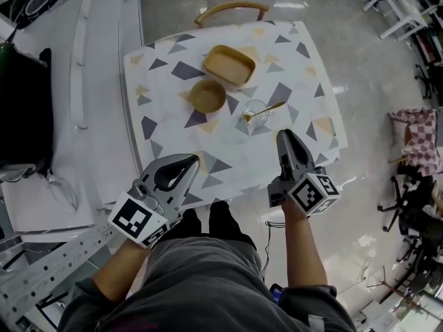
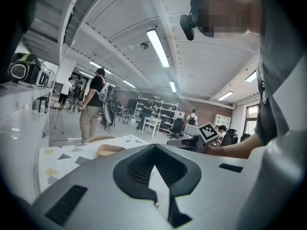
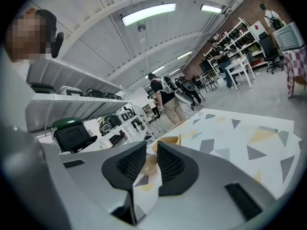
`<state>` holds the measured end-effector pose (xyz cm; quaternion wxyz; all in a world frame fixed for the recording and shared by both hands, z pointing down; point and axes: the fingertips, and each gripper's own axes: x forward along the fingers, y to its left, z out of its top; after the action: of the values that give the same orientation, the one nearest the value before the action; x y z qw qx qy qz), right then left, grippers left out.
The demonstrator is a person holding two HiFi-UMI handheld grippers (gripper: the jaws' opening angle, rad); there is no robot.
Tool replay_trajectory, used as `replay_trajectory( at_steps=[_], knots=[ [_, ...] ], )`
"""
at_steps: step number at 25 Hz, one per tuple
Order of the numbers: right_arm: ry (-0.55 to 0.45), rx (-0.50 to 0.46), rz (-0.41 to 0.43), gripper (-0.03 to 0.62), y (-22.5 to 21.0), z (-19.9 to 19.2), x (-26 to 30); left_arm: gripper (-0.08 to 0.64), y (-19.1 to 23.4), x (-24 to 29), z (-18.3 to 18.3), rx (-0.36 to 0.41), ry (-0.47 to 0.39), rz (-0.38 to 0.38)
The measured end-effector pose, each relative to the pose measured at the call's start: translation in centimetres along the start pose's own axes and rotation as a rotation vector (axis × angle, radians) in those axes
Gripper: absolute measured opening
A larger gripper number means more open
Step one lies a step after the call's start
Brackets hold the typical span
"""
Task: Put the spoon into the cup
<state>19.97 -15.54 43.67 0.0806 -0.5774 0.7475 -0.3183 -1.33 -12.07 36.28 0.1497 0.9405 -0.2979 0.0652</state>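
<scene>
Nearest me, my left gripper [image 1: 196, 160] hovers over the near edge of the white, triangle-patterned table [image 1: 168, 142], tips together, empty. Beyond sit a round tan bowl [image 1: 208, 96] and a rectangular tan dish [image 1: 228, 65]. Just right, the slim gold spoon [image 1: 266, 110] leans in the clear glass cup [image 1: 255, 106] — handle over the rim. My right gripper [image 1: 282, 134], narrowly parted, holds nothing.

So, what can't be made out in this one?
Spoon, head view: too small to tell whether its end sits inside the cup or across the rim.
Cup and spoon, both gripper views: not seen past the jaws.
Chair, head view: mostly hidden behind the table.
</scene>
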Motion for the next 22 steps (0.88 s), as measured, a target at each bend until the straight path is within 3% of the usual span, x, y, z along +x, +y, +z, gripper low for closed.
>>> replay_trajectory(
  at_steps=[22],
  knots=[
    [-0.058,-0.022,0.067,0.029,11.0,-1.3,-6.3,0.014,-1.8,-6.4,2.9,0.046,-0.093,-0.083]
  ],
)
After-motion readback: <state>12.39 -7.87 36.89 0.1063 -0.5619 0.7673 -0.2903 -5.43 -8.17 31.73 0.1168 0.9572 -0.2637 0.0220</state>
